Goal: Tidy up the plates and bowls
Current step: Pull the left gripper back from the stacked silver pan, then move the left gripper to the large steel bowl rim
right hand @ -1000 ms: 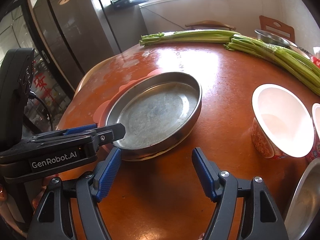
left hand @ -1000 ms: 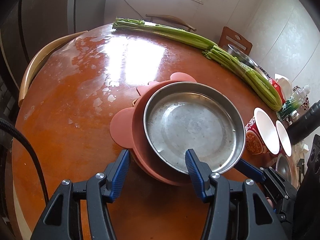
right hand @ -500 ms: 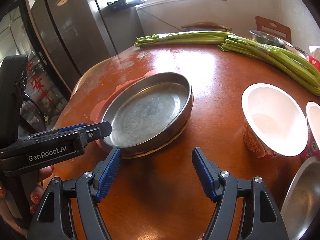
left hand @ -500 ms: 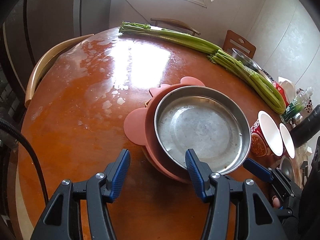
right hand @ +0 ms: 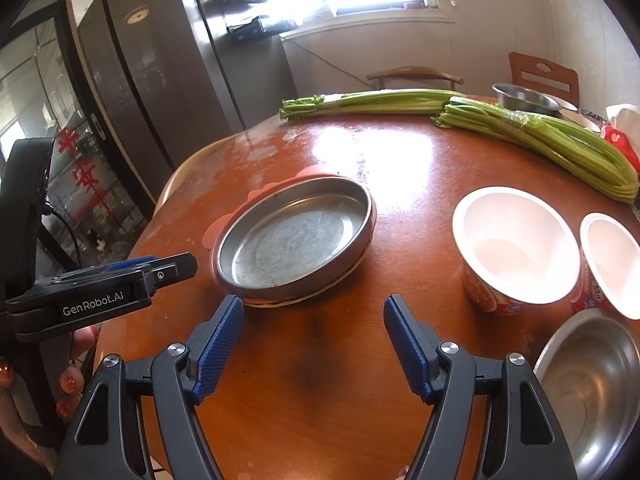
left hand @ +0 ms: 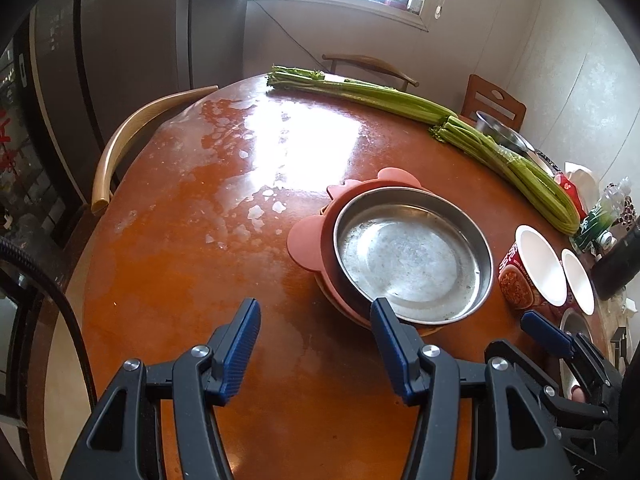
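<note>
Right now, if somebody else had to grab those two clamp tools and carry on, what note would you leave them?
Left gripper: open, empty, above the table near the stack.
Right gripper: open, empty, just short of the stack.
Done: the steel plate sits on the pink silicone plate, mid-table.
Left: two white paper bowls side by side to the right, unstacked; a steel bowl at the near right edge; another steel bowl behind the celery.
Probably nest the bowls next.
</note>
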`<state>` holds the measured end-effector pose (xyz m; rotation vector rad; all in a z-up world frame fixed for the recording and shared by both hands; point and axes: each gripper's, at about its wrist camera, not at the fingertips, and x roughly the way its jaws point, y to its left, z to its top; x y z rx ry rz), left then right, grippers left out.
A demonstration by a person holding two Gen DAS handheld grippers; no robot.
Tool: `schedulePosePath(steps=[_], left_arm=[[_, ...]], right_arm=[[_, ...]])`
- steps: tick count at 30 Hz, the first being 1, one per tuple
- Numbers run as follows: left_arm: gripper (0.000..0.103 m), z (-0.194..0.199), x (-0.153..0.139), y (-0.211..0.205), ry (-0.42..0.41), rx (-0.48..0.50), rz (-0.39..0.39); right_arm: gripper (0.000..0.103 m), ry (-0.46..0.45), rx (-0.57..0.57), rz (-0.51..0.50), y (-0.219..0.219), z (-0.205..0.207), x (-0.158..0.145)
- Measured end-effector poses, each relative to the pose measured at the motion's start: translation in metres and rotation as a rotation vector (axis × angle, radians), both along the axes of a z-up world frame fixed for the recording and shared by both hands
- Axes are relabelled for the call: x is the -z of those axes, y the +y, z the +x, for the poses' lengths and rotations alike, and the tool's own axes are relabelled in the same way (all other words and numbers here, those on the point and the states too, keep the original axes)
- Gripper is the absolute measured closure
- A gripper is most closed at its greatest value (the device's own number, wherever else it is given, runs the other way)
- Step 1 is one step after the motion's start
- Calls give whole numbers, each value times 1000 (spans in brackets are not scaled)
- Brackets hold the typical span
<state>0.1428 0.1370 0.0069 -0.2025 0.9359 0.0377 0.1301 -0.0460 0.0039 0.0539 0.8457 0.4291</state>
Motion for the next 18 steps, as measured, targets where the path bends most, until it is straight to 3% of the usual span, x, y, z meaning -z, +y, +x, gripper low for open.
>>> schedulePosePath(steps=[18], left_arm=[[46,-14,-34,-91,-65,73,62]], right_arm=[[29,-138,88,45,-95,-26,-43]])
